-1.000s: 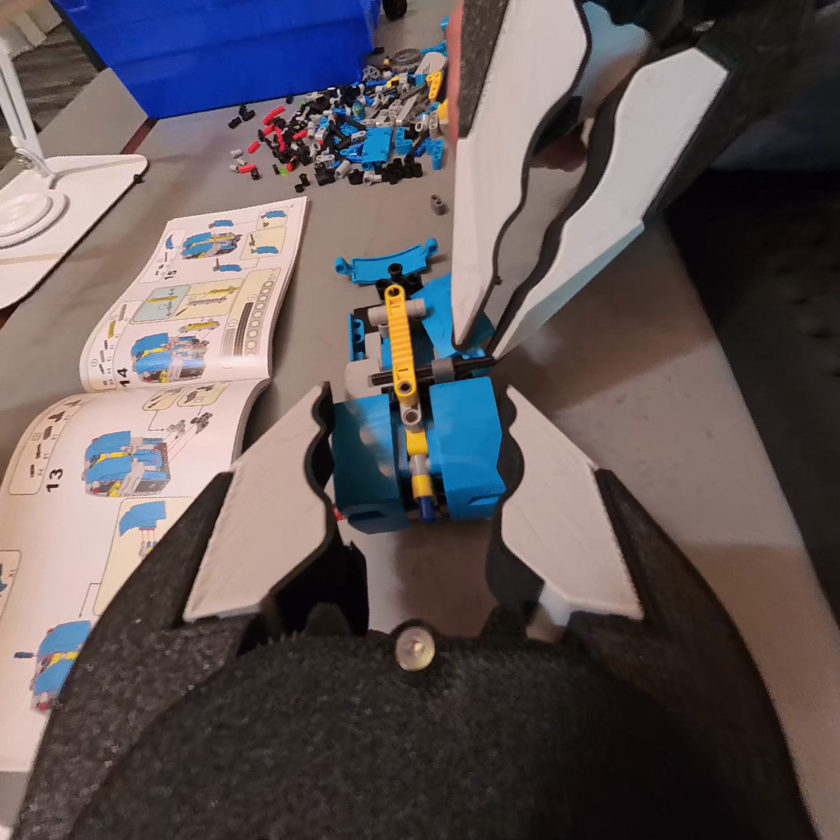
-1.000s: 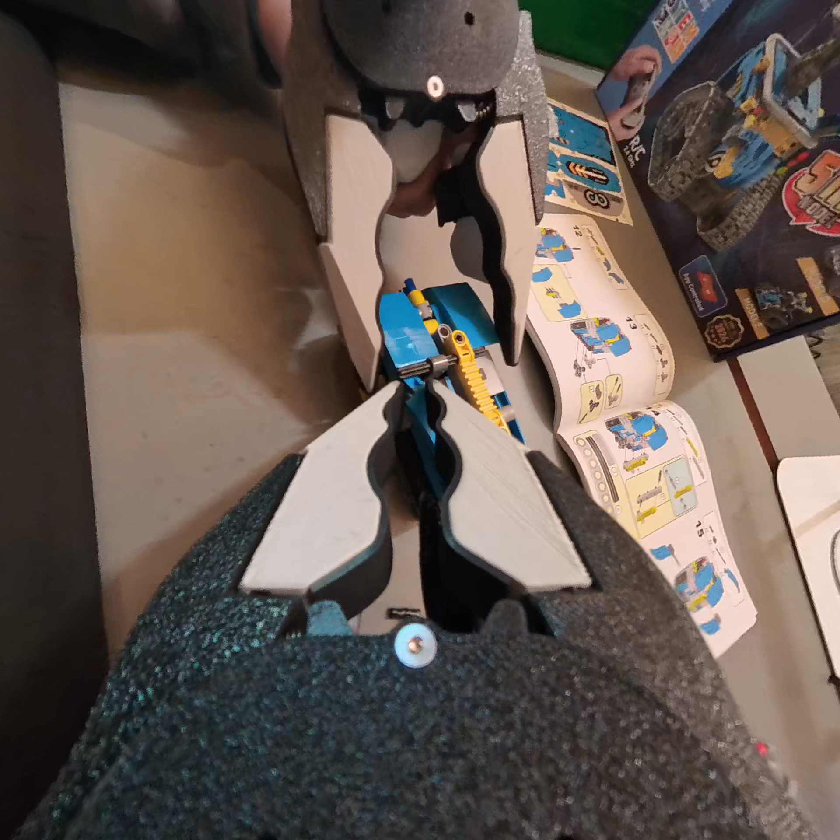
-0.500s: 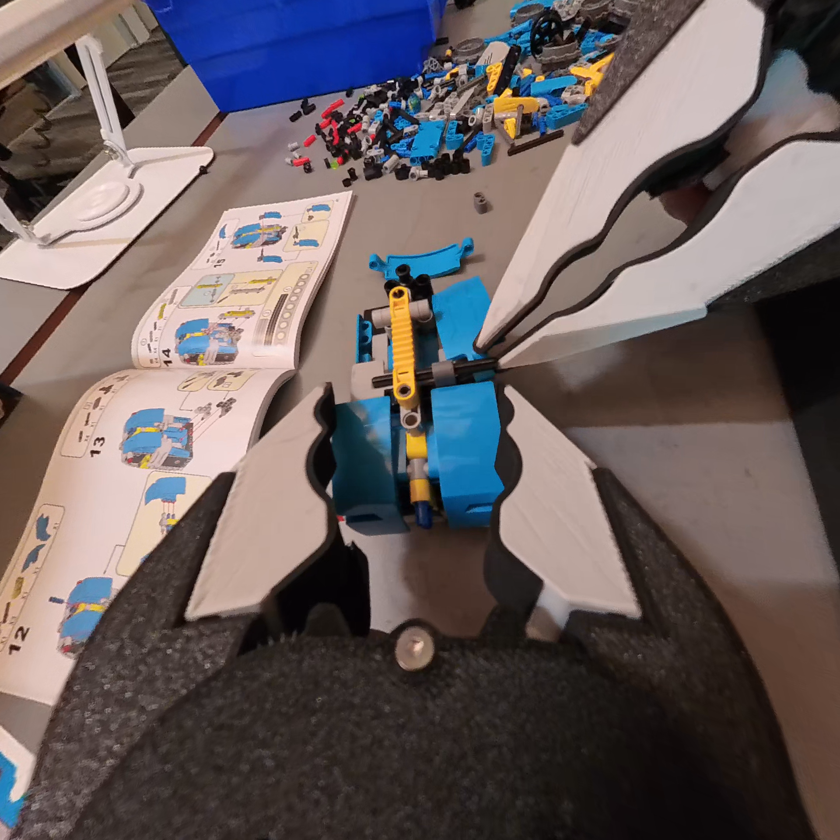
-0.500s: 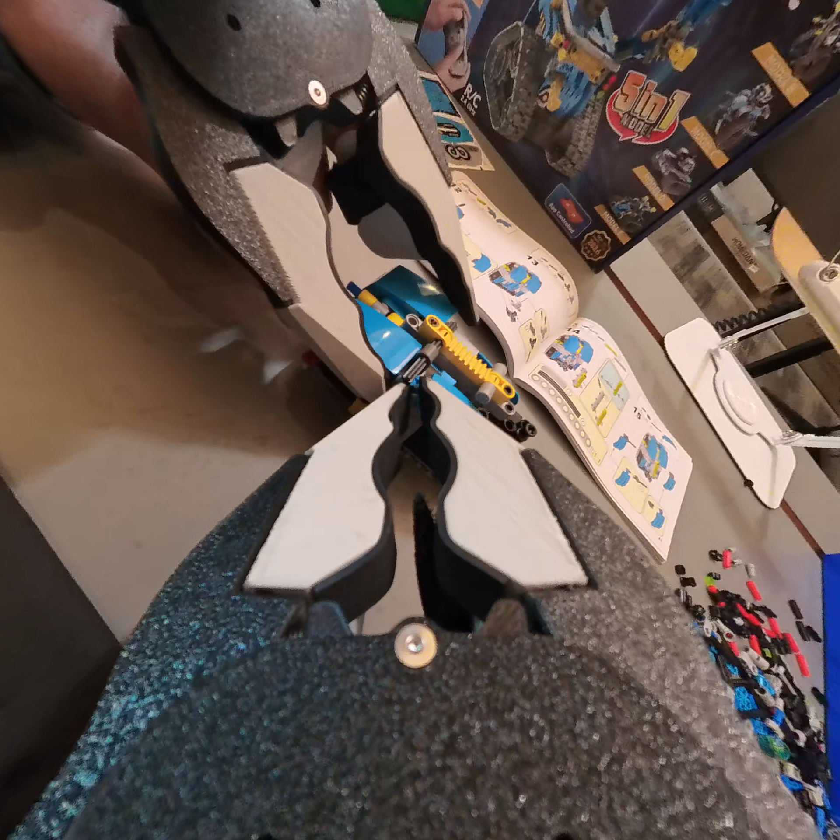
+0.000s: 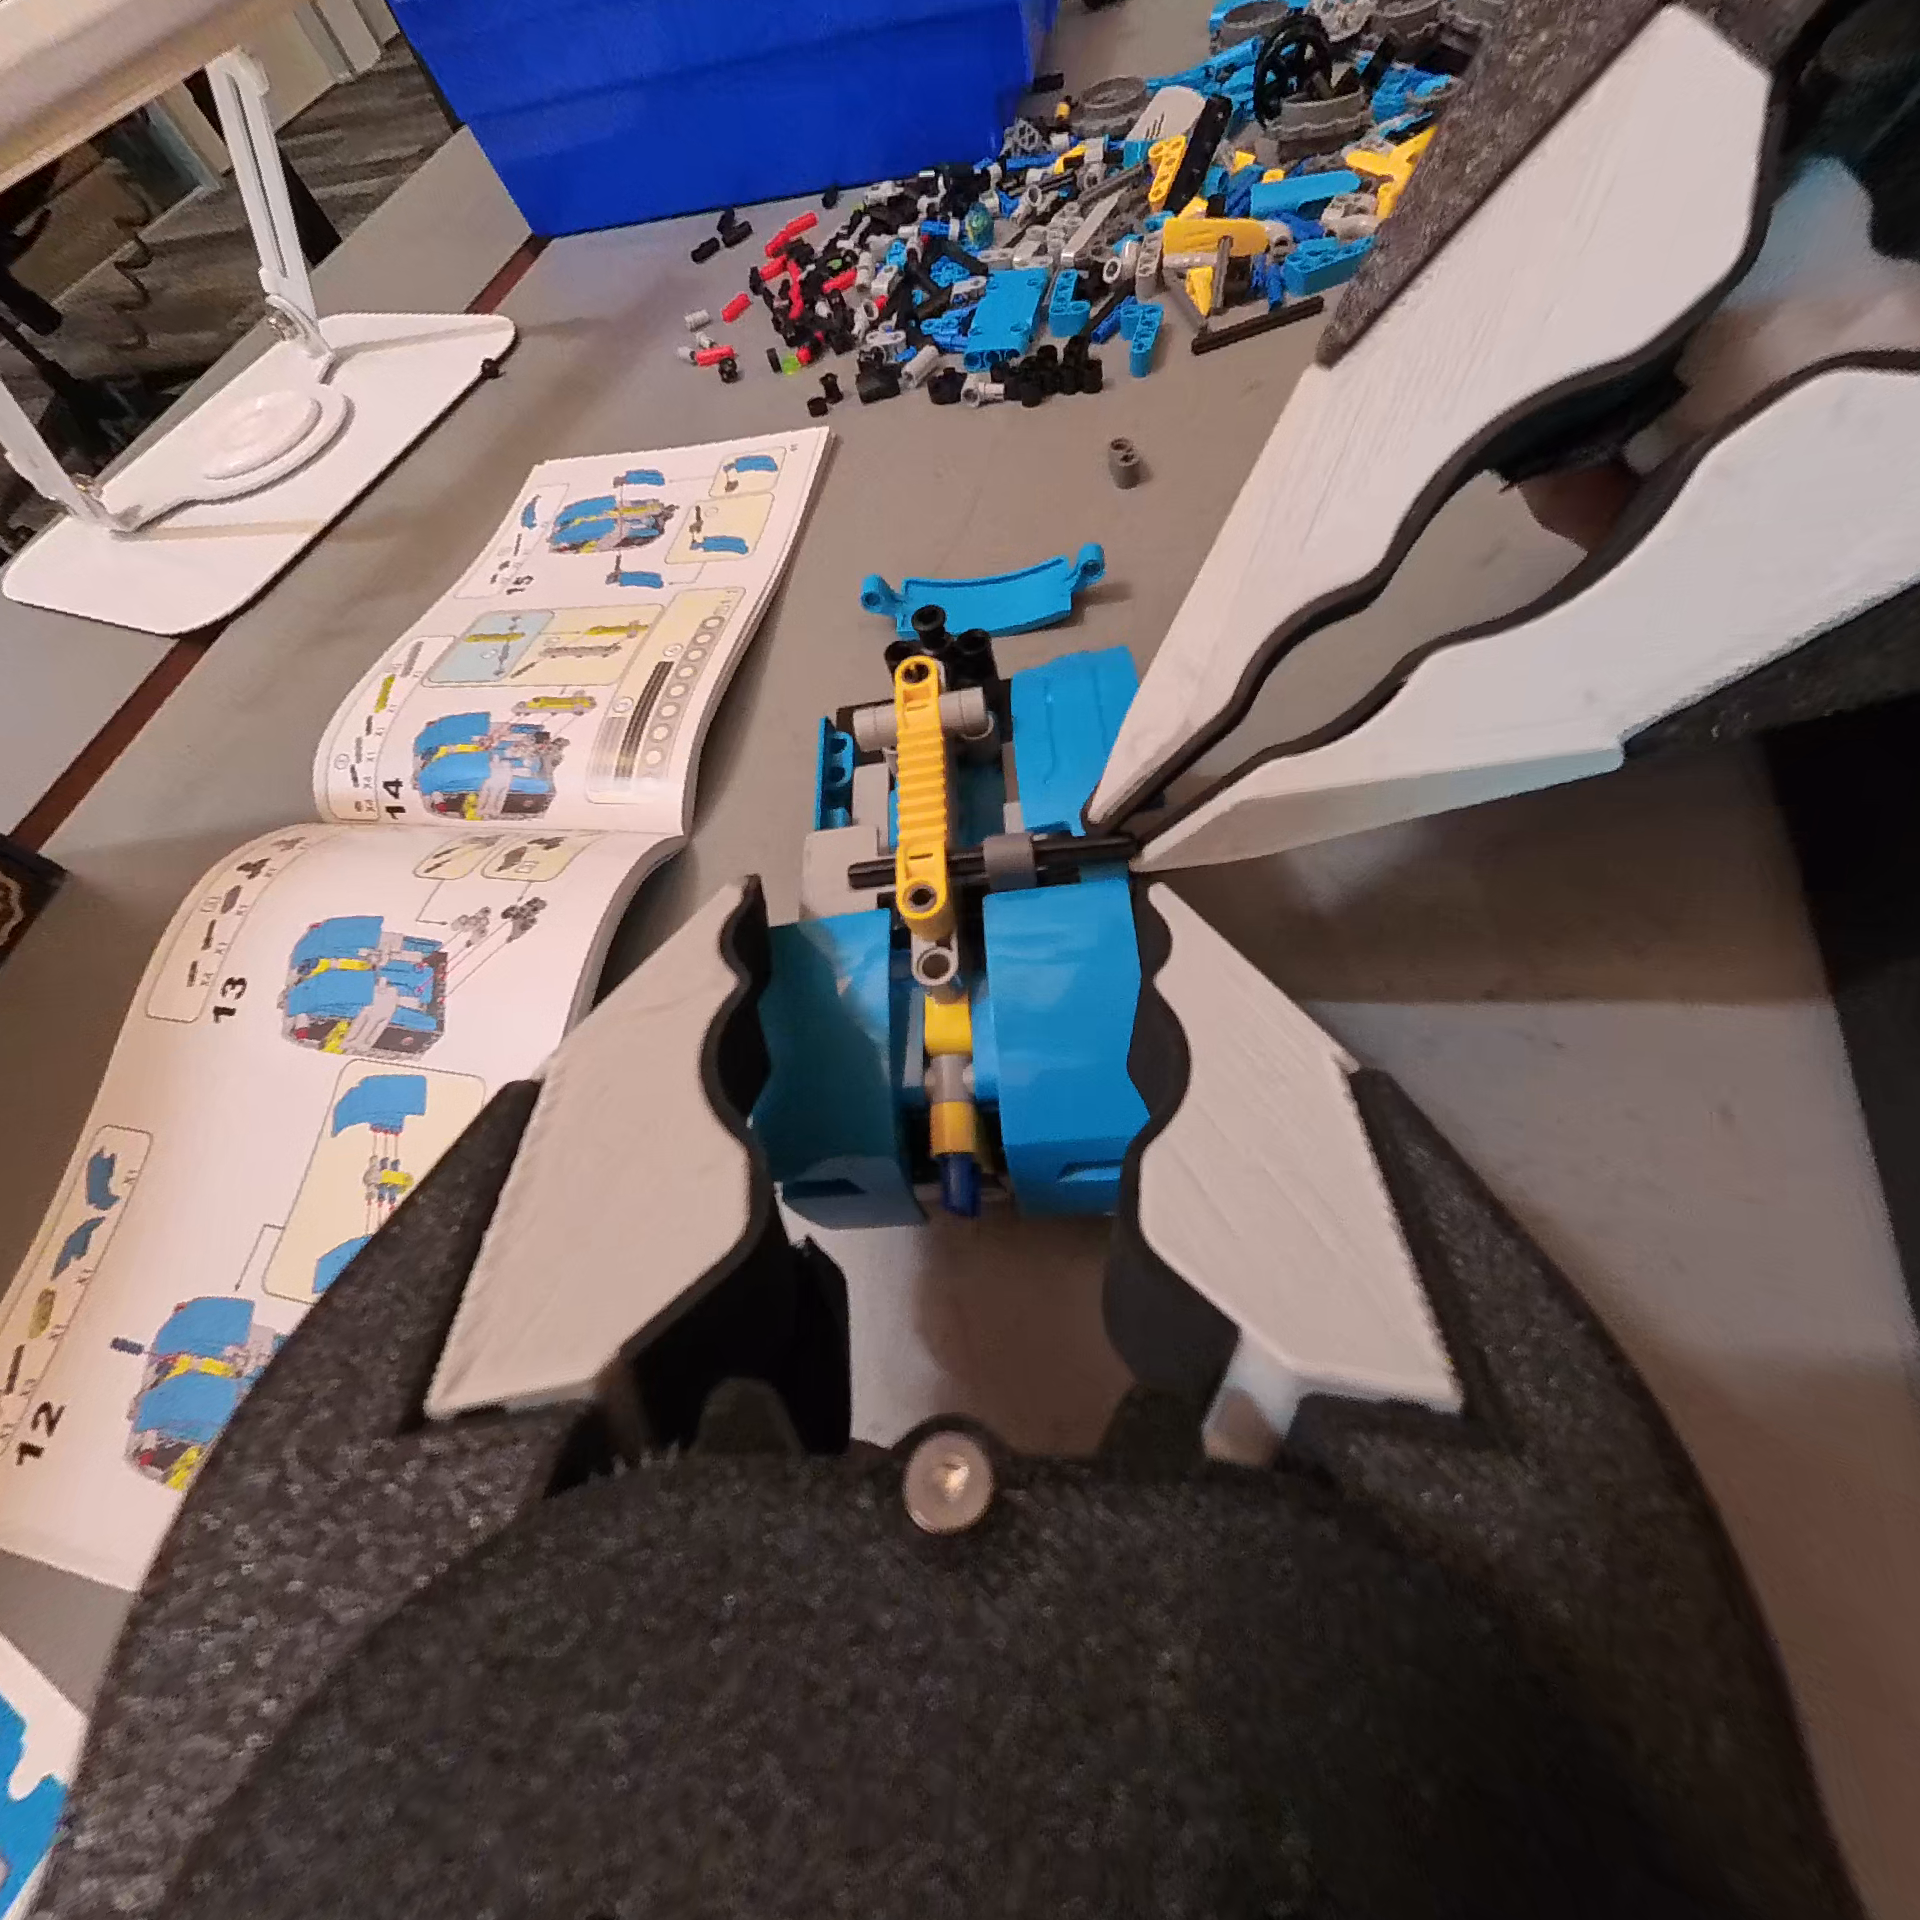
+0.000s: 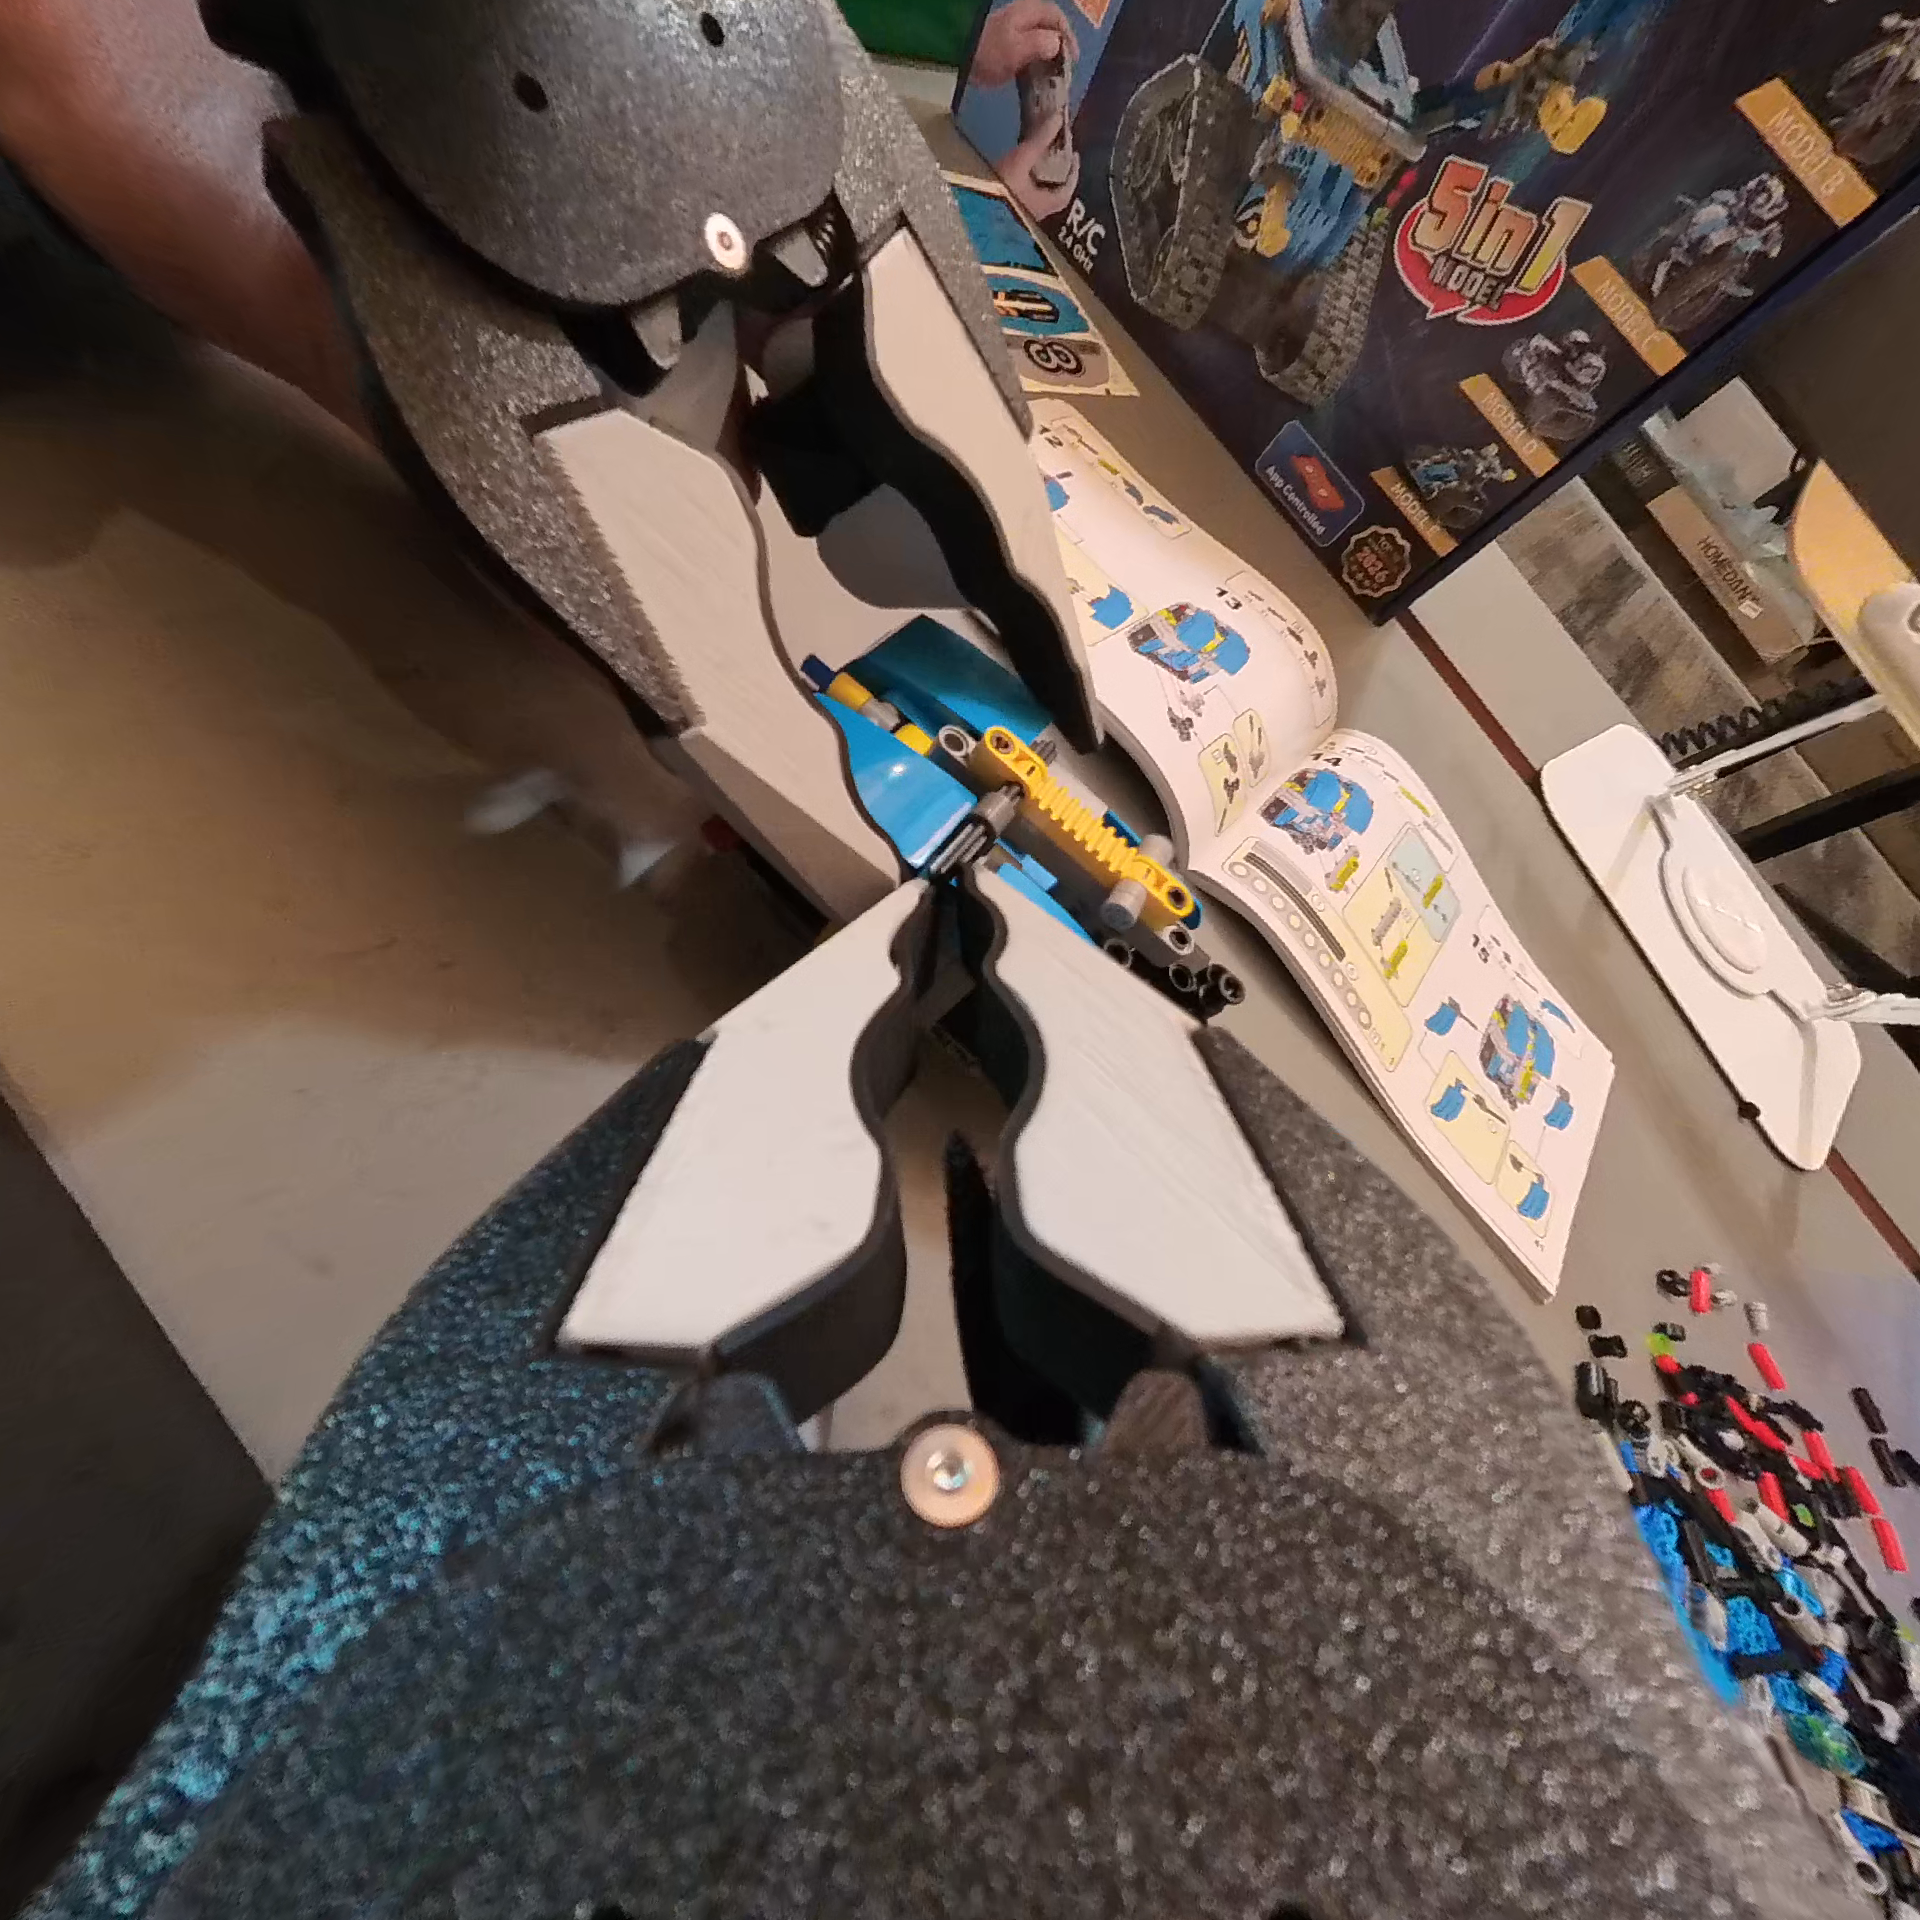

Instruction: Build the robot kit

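Note:
A blue brick model with a yellow toothed beam on top sits on the grey table. My left gripper is shut on the model, one finger on each blue side panel. A black axle runs crosswise through the yellow beam. My right gripper comes in from the right, low and slanted, its tips pinched on the axle's end. In the right wrist view my right gripper is shut at the axle, and my left gripper straddles the model from above.
An open instruction booklet lies left of the model. A blue curved panel and a small grey connector lie beyond it. A pile of loose parts, a blue bin, a white stand base and the kit box border the area. Less than 4 cm separates the two grippers' tips.
My right gripper has tilted from steeply upright to a low slant from the right, its tips staying at the axle. My left gripper keeps its hold on the model.

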The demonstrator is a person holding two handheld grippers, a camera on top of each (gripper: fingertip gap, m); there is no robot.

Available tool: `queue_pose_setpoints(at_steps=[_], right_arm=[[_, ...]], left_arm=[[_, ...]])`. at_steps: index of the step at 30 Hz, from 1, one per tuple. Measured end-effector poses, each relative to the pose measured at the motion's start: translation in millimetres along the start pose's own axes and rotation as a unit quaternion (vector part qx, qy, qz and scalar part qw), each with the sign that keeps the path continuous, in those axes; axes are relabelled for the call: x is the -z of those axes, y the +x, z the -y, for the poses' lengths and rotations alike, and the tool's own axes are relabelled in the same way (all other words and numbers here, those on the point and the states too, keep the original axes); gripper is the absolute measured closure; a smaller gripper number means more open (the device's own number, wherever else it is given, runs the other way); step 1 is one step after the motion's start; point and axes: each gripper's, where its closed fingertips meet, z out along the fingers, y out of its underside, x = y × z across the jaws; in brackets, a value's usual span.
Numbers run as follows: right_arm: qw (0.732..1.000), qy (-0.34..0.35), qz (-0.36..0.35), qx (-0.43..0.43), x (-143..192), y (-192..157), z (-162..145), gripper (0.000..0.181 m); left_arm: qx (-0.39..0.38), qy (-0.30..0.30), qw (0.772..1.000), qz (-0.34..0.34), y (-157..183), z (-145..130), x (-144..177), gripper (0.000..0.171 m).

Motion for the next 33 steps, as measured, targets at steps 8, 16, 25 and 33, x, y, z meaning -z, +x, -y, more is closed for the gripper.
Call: queue_pose_setpoints(at_steps=[8,16,25,33], right_arm=[[0.999,0.013,-0.032,-0.018,1.9,16.5,-1.9,0.146],[0.998,0.008,-0.053,0.042,0.8,10.9,0.2,0.155],[0.993,0.008,-0.068,0.094,-3.8,9.6,2.5,0.159],[0.993,0.008,-0.067,0.092,-10.7,16.8,2.7,0.161]], left_arm=[[-0.001,0.002,1.0,0.003,-0.9,0.0,0.3,0.101],[-0.001,0.0,1.0,0.004,-0.5,-0.6,0.2,0.102],[-0.003,0.0,1.0,-0.003,-1.4,-1.5,0.4,0.102],[-0.047,0.0,0.999,0.022,1.4,0.7,0.5,0.118]])
